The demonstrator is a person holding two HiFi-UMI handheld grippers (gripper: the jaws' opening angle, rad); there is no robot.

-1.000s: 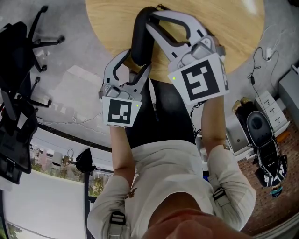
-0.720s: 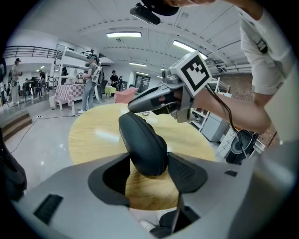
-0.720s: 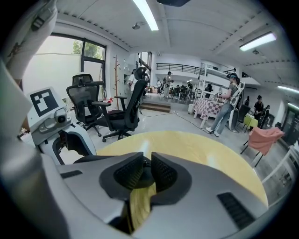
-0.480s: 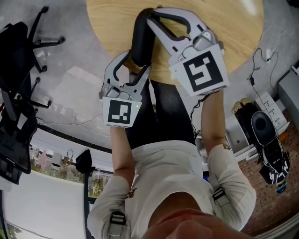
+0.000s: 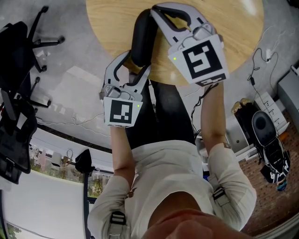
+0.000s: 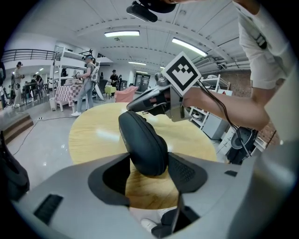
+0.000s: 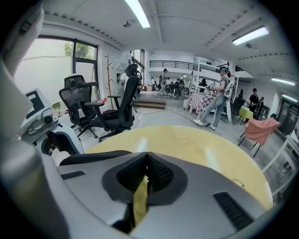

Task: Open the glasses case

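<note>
2 grippers were crowded round 1 black glasses case (image 5: 141,39) at the near edge of a round wooden table (image 5: 233,28). The case looked closed, a long rounded shell running away from the person, with its near end right about at the table's rim. From the head view I couldn't tell whether it lay flat on the wood or was tipped up a bit.

The left gripper (image 5: 138,65) had that near end clamped. In the left gripper view the case (image 6: 142,142) sat squarely between the 2 dark pads (image 6: 187,172), which were spread wide and pressing on its sides, with the table (image 6: 93,140) showing underneath.

The right gripper (image 5: 154,11) was up at the far end of the case, its marker cube (image 5: 201,56) facing the head camera. Its jaws had just been closing and were pinched tight together. In the right gripper view the right gripper (image 7: 147,156) had nothing caught in it, only a sliver of yellow table (image 7: 201,144) showing through the slit. The case (image 7: 93,158) was a dark strip just left of the tips. Whether the tips actually touched the shell, I couldn't say.

Some black office chairs (image 7: 117,107) stood well back behind the table.
</note>
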